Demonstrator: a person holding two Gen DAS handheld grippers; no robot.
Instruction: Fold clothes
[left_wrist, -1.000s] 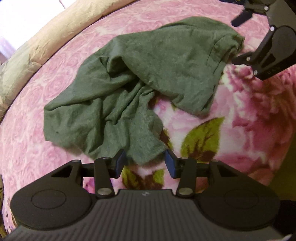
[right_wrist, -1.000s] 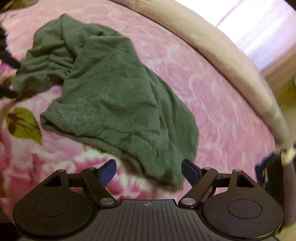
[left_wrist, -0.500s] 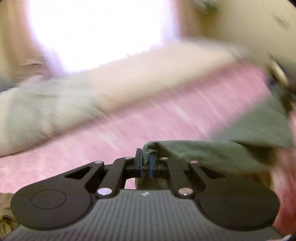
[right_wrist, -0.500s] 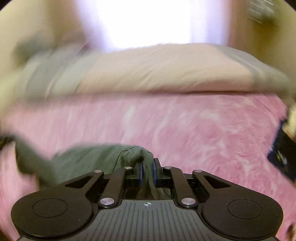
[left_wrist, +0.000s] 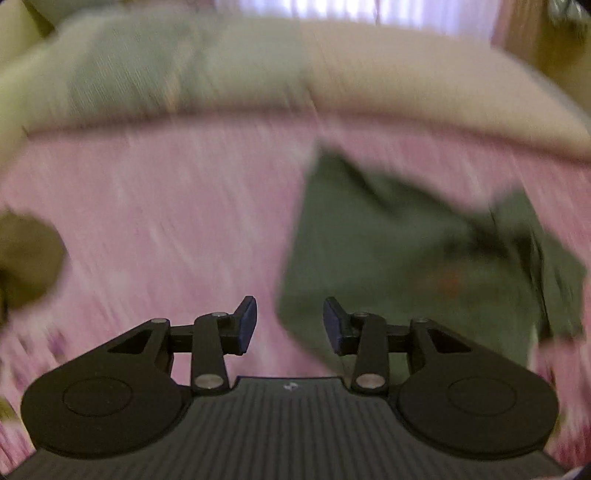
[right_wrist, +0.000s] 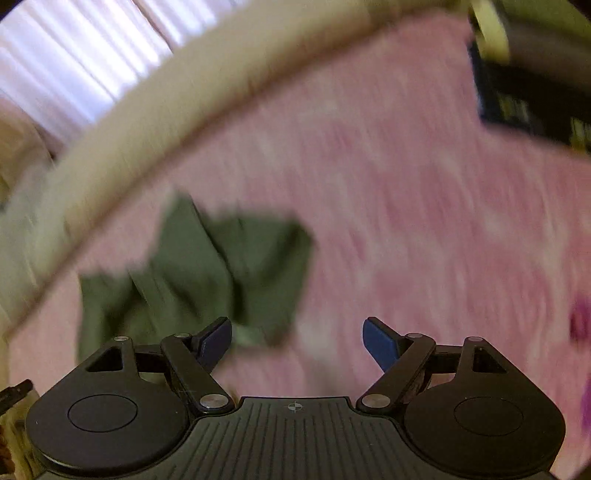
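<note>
A dark green garment (left_wrist: 406, 251) lies spread on the pink floral bedspread (left_wrist: 166, 221), ahead and to the right of my left gripper (left_wrist: 290, 325), which is open and empty with the garment's near corner just right of its gap. In the right wrist view the garment (right_wrist: 207, 273) lies ahead and to the left of my right gripper (right_wrist: 297, 338), which is open wide and empty. Both views are motion-blurred.
A long beige and pale green bolster (left_wrist: 295, 74) runs along the far edge of the bed, also in the right wrist view (right_wrist: 147, 110). A dark object (right_wrist: 528, 96) sits at the bed's far right. A curtained window (right_wrist: 74, 55) lies behind.
Half a second ago both grippers were shut on the garment and held it up. Now both have opened and the garment lies flatter on the bed. Both cameras are moving.
</note>
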